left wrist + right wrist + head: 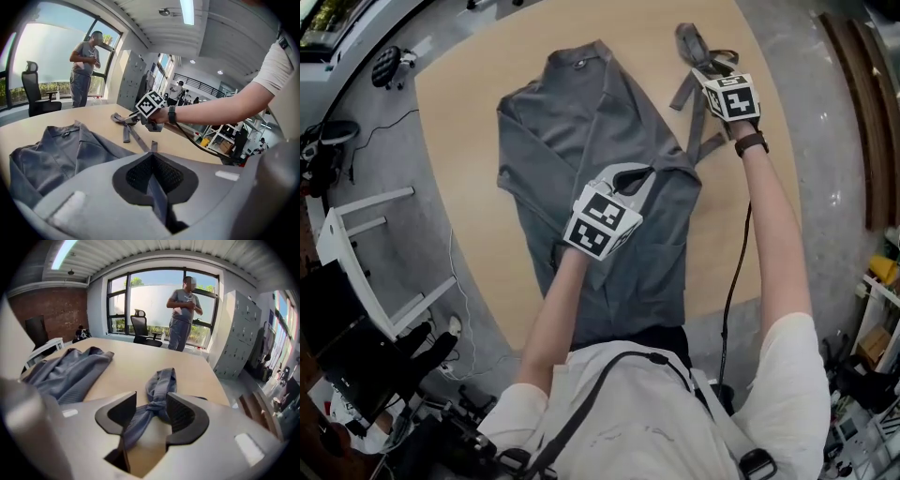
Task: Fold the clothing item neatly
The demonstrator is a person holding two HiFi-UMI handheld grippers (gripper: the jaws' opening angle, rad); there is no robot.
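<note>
The grey garment [581,122] lies spread across the middle of the rounded wooden worktop [473,103]. Its collar points toward 11 o'clock and its lower end reaches the near edge at 6 o'clock, by the person's body. The left tongs [645,176] sit over the garment's right-hand edge, closed tight on a thin fold of its fabric. From that edge a narrow strap [701,127] leads off toward 1 o'clock. The right tongs [151,404] are out there near the far rim, jaws standing apart. The strap's knot [157,380] lies on the wood between them, and the pads do not press on it.

Bare wood runs in a broad band from 8 to 11 o'clock, between the garment's left edge and the curved rim. A narrower bare patch lies at 3 to 4 o'clock, crossed by the right forearm and a black cable [731,281]. Off the rim at 8 o'clock, a white frame [366,253] stands on the floor close to the edge. Past the far edge, a person [183,315] stands by the windows next to an office chair [143,329].
</note>
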